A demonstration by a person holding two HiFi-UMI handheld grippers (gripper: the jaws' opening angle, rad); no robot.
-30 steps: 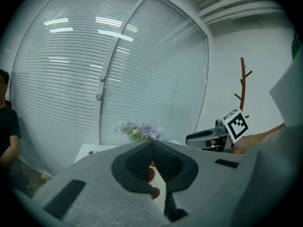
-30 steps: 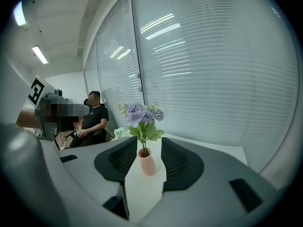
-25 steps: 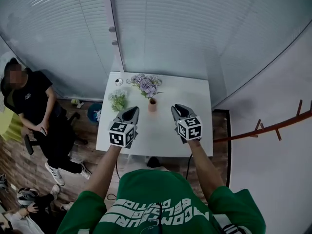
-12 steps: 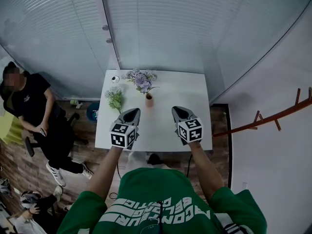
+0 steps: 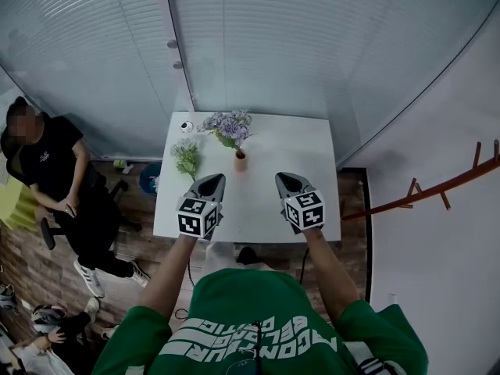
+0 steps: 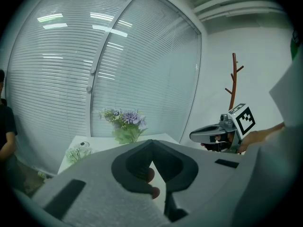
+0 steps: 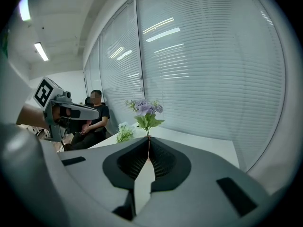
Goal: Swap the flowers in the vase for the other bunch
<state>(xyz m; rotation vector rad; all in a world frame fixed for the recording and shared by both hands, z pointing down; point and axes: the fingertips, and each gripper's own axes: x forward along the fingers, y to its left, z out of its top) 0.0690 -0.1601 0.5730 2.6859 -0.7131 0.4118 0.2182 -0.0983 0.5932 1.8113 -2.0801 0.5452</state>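
Both of my tools are empty and held above the near edge of the white table [image 5: 289, 143]. My left gripper [image 6: 151, 143] has its jaws brought together at the tips with nothing between them, and my right gripper [image 7: 148, 141] is closed the same way, pads meeting on air. The small tan vase [image 5: 240, 161] stands upright towards the far middle of the table, ahead of both grippers and apart from them, with the purple flowers [image 5: 227, 125] rising out of it and leaning a little to the left. The other bunch [image 5: 187, 157], pale and green, lies flat on the table to the left of the vase, just beyond my left gripper. I judge both bunches to be very light, with thin stems that bend and heads that crush easily, so I want to pinch the gathered stems low, just above the rim, never the blossoms. The vase looks narrow and top-heavy with that spray in it, and a sideways tug could tip it. I would steady its body with one gripper and draw the stems straight up with the other.
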